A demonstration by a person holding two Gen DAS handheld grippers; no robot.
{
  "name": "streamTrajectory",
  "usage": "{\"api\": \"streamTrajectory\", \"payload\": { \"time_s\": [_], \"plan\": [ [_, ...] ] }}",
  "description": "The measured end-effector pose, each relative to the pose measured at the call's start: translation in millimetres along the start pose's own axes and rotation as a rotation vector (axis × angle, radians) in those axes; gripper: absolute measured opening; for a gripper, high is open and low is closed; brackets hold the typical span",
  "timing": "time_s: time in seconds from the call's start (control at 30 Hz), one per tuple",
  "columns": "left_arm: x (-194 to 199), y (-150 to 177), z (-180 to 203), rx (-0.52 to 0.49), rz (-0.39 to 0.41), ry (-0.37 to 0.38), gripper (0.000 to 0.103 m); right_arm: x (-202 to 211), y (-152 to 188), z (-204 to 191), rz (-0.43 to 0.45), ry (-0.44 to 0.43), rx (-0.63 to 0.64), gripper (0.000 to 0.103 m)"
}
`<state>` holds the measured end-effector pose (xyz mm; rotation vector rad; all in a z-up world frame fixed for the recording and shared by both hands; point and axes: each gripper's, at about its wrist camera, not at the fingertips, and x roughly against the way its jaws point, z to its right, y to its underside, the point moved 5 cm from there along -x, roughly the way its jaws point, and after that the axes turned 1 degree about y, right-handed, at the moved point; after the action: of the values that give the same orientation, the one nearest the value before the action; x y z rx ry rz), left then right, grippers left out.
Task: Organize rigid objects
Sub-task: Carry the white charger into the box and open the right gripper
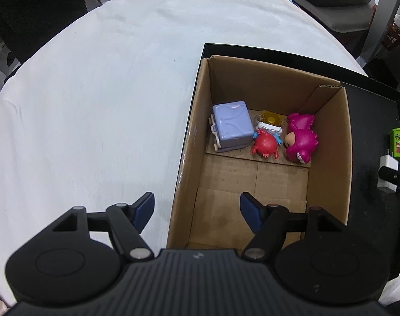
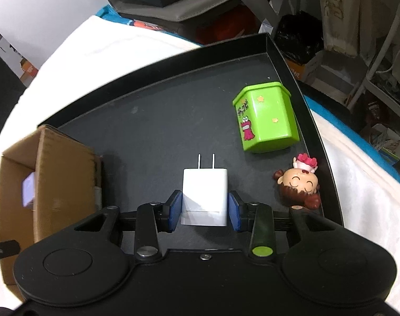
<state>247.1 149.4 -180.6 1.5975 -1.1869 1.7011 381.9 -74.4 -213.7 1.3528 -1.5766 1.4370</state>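
White plastic plug adapter (image 2: pixel 205 193) pinched low between blue pads of right hand-held gripper (image 2: pixel 204 209); left hand-held gripper (image 1: pixel 197 212) wide, empty. Could pivot, slip, or snag prongs on brown cardboard box (image 2: pixel 55 173) wall.

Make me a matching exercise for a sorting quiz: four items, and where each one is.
1. white plug charger
2. pink dinosaur figure
3. green plastic tub
4. brown-haired doll figure

a. inside the cardboard box
b. between the right gripper pads
c. lying at the black tray edge
d. on the tray, beyond the doll

Pairs: 1-b, 2-a, 3-d, 4-c
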Motion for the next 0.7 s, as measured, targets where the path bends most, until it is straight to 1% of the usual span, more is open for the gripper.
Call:
{"api": "streamTrajectory", "payload": {
  "time_s": [0.3,0.43,0.57,0.7],
  "plan": [
    [3,7,-11,0.024,0.015,0.036,0.07,37,-9,-25,0.065,-0.031,0.027,0.037],
    [5,8,-16,0.035,0.025,0.068,0.07,49,-10,-40,0.078,-0.041,0.043,0.037],
    [7,9,-18,0.031,0.044,0.084,0.07,59,-8,-53,0.083,-0.066,0.047,0.037],
    [10,11,-22,0.037,0.055,0.109,0.07,67,-6,-69,0.088,-0.068,0.059,0.037]
  ]
}}
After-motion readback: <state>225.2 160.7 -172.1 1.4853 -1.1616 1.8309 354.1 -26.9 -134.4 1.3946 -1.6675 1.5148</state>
